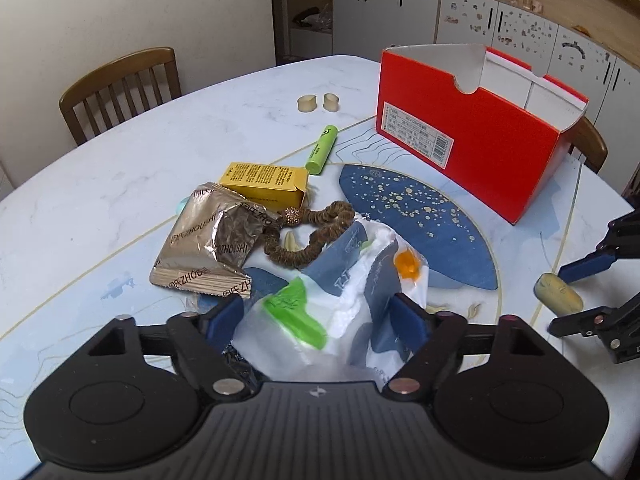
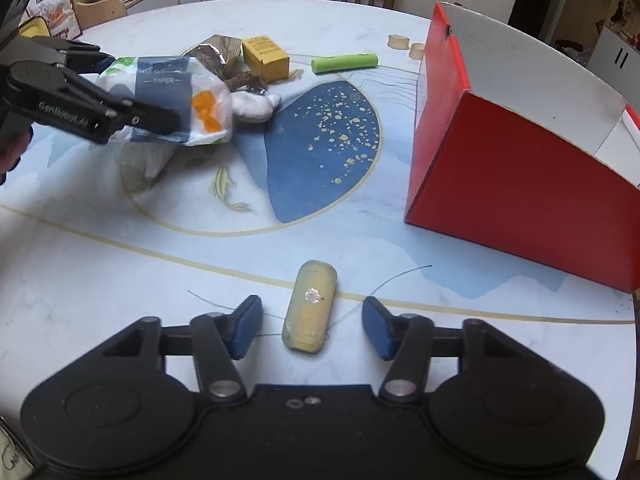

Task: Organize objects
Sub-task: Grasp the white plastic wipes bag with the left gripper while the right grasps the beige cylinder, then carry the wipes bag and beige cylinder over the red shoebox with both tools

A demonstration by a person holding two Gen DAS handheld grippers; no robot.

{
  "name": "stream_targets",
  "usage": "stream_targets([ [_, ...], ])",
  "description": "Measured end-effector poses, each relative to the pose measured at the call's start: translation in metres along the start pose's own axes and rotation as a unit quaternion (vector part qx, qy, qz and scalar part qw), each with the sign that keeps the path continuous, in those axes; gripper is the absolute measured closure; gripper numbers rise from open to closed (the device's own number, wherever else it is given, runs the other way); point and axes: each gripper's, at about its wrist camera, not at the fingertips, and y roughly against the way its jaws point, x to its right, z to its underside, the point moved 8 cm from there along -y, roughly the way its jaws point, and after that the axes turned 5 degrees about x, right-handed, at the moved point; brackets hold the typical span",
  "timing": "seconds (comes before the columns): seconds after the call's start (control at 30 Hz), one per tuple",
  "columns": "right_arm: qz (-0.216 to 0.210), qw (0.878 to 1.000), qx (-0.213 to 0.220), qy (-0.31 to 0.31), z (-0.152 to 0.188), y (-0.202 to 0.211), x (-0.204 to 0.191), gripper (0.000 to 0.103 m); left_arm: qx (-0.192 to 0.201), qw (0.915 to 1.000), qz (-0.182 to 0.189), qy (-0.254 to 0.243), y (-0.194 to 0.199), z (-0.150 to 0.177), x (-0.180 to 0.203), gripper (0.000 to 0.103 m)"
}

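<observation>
A white, blue and green tissue pack (image 1: pixel 320 300) lies at the near edge of a pile on the table, crumpled between the blue pads of my left gripper (image 1: pixel 316 312), which is shut on it. In the right wrist view the same pack (image 2: pixel 180 92) sits in my left gripper (image 2: pixel 120 88), one end tilted up over its shadow. A pale yellow oblong case (image 2: pixel 310 312) lies flat between the fingers of my right gripper (image 2: pixel 312 326), which is open with a gap on each side. From the left wrist view the case (image 1: pixel 558 294) and right gripper (image 1: pixel 582 292) are at the right edge.
An open red cardboard box (image 1: pixel 472 140) stands at the back right. The pile holds a gold foil packet (image 1: pixel 204 240), a yellow carton (image 1: pixel 264 182), a brown scrunchie (image 1: pixel 312 232) and a green tube (image 1: pixel 322 148). Two beige pieces (image 1: pixel 318 103) lie further back. A wooden chair (image 1: pixel 120 88) stands behind the table.
</observation>
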Motion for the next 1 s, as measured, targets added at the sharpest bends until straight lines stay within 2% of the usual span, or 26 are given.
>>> stream_targets([
  [0.07,-0.002,1.000,0.001,-0.003,-0.001,0.000,-0.001,0.056,0.001,1.0000,0.001,0.000,0.002,0.000,0.001,0.033],
  [0.13,-0.001,1.000,0.003,-0.003,-0.002,0.000,-0.002,0.069,0.001,1.0000,0.002,0.006,0.004,0.000,0.001,0.036],
  [0.2,-0.002,1.000,0.003,-0.003,-0.002,0.002,-0.004,0.074,-0.005,0.9999,0.001,0.009,0.006,0.000,0.002,0.037],
  [0.33,0.003,1.000,0.002,-0.008,-0.002,0.003,-0.002,0.080,-0.011,0.9996,0.015,0.021,0.011,0.000,0.006,0.050],
  [0.5,0.000,1.000,0.006,-0.014,-0.003,0.012,-0.002,0.083,-0.011,0.9993,0.020,0.030,0.018,0.001,0.011,0.063],
  [0.77,-0.009,0.999,0.025,-0.027,-0.007,0.039,0.003,0.083,0.002,0.9978,0.027,0.061,0.042,-0.008,0.019,0.065],
  [1.0,-0.027,0.996,0.069,-0.042,-0.028,0.073,0.016,0.083,0.019,0.9957,0.031,0.085,0.066,-0.032,0.030,0.064],
])
